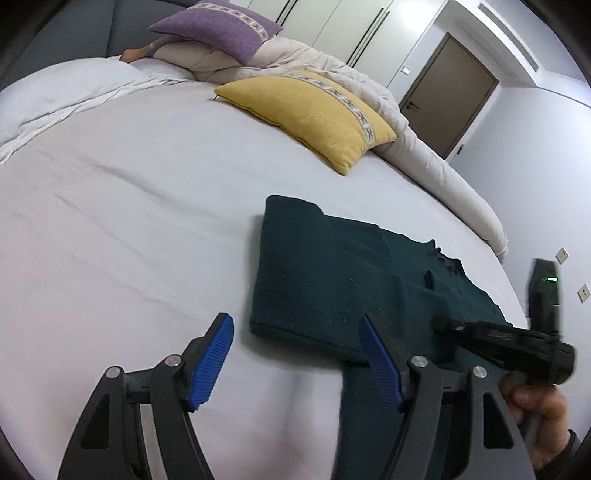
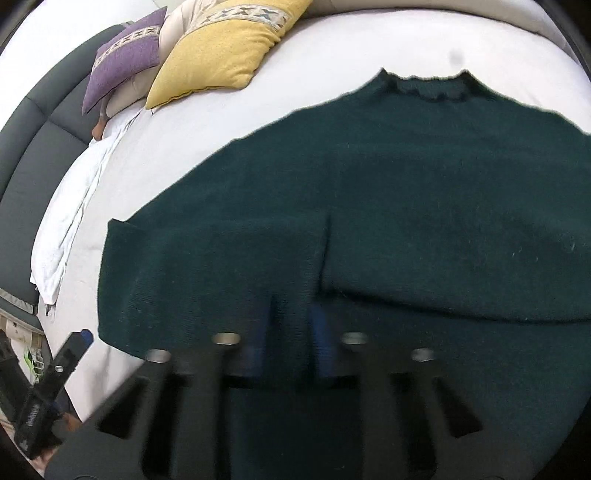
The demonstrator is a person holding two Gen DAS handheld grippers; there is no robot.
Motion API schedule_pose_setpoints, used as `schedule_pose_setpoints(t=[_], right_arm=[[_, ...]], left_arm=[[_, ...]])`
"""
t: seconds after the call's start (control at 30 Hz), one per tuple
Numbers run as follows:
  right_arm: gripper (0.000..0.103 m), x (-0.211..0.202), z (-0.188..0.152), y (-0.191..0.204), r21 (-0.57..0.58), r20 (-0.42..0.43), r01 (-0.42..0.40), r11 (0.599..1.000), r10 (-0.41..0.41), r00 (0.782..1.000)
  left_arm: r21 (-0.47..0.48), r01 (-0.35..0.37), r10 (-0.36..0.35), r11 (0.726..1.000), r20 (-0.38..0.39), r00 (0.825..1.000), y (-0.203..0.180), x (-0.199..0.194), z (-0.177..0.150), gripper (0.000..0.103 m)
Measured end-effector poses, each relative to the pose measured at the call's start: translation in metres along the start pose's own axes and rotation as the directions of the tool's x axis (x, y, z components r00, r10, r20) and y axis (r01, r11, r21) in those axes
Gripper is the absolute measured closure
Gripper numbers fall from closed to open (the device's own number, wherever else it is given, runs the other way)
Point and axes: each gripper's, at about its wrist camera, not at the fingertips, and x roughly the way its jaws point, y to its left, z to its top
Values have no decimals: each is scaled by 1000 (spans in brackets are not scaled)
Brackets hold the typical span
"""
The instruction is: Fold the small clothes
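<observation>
A dark green knitted sweater (image 1: 332,277) lies flat on the white bed sheet (image 1: 129,240), its sides folded in. In the right wrist view the sweater (image 2: 406,184) fills most of the picture, neckline at the far end. My left gripper (image 1: 299,360) hovers open over the sweater's near left corner, one blue pad over bare sheet and the other over the fabric. My right gripper (image 2: 288,343) is blurred and low on the near hem, shut on a ridge of the fabric. From the left wrist view the right gripper (image 1: 439,321) rests tip-down on the sweater, held by a hand (image 1: 535,406).
A yellow pillow (image 1: 314,114) and a purple pillow (image 1: 218,26) lie at the far side of the bed beside a bunched beige duvet (image 1: 424,158). A folded white blanket (image 2: 70,221) lies along the grey padded headboard (image 2: 22,177). A brown door (image 1: 447,96) stands beyond.
</observation>
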Motion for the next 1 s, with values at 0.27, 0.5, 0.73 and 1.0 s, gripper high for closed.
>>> schedule_pose_setpoints(t=[0.27,0.5,0.73,1.0], right_arm=[[97,-96,35,-33,-50,189,-27,998,36,981],[97,-93,41,-173,172,151,89,981,-116,982],[97,-66,21,-197,231,135,45,972,-78,988],[97,-72,16,-201,225,129,23,974,-53,990]], left_arm=[[38,-32,31,999,28,999,-19,11,26,31],[82,-101,105,991,-44,993,-42,66,46,31],[222,-179,206,959,-109,972,-88,123,52,31],[281,-193,234,940,-118,965,-96,148,54,83]])
